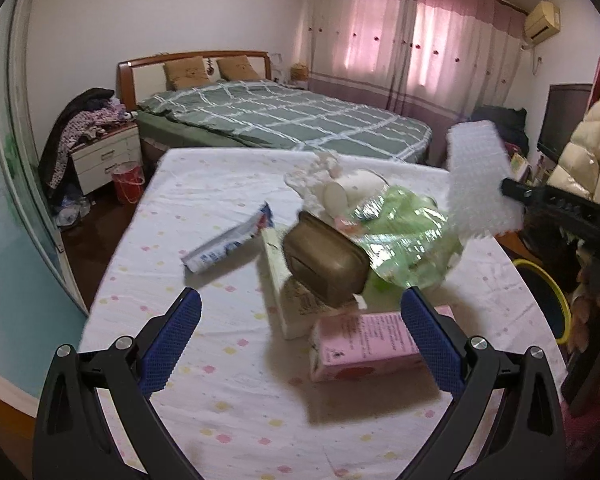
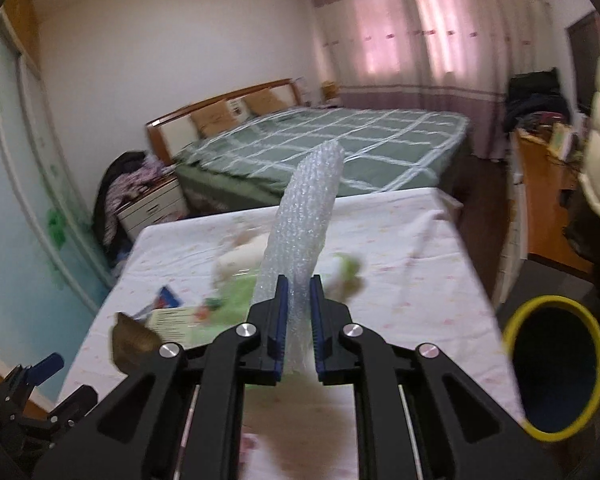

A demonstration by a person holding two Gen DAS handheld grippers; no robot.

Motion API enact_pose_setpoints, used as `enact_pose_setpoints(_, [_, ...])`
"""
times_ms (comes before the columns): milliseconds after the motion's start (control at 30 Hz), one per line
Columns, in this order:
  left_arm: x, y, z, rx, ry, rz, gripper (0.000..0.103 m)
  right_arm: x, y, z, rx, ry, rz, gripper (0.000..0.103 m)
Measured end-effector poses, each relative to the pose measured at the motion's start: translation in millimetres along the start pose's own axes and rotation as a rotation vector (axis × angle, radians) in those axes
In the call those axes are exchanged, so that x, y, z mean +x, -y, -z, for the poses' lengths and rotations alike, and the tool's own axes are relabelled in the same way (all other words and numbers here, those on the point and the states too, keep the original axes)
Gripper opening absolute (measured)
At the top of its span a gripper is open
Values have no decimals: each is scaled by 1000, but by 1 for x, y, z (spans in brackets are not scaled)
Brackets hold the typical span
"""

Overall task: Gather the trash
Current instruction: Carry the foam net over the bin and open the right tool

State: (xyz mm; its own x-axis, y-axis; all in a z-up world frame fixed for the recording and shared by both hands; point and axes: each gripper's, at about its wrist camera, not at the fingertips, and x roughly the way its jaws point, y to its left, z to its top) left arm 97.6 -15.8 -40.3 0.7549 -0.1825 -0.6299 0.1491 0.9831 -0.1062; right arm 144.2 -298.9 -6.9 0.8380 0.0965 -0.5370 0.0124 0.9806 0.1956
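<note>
My right gripper (image 2: 299, 280) is shut on a sheet of bubble wrap (image 2: 304, 216), held up above the table; the bubble wrap also shows at the right of the left wrist view (image 1: 480, 176). My left gripper (image 1: 300, 304) is open and empty above the table (image 1: 220, 408), in front of a trash pile: a brown case (image 1: 326, 262), a pink box (image 1: 364, 344), a white box (image 1: 278, 280), a green plastic bag (image 1: 408, 240), a white-and-blue wrapper (image 1: 228, 244) and white wrapping (image 1: 340, 188).
A yellow-rimmed dark bin (image 2: 556, 364) stands by the table's right side, also in the left wrist view (image 1: 548, 300). A green plaid bed (image 1: 280, 120) lies beyond the table. A nightstand (image 1: 104, 158) with clothes and a red bin (image 1: 128, 182) stand left.
</note>
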Motion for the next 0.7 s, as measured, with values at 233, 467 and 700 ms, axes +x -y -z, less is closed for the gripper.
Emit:
enact_pose_setpoints(233, [21, 11, 15, 10, -65, 22, 98, -25, 83, 8, 142, 37, 177, 11])
enact_pose_setpoints(467, [26, 13, 21, 20, -78, 20, 98, -25, 165, 29, 287, 29, 387, 11])
enact_pose_setpoints(700, [25, 15, 21, 32, -81, 17, 98, -18, 217, 48, 394, -14, 533, 11])
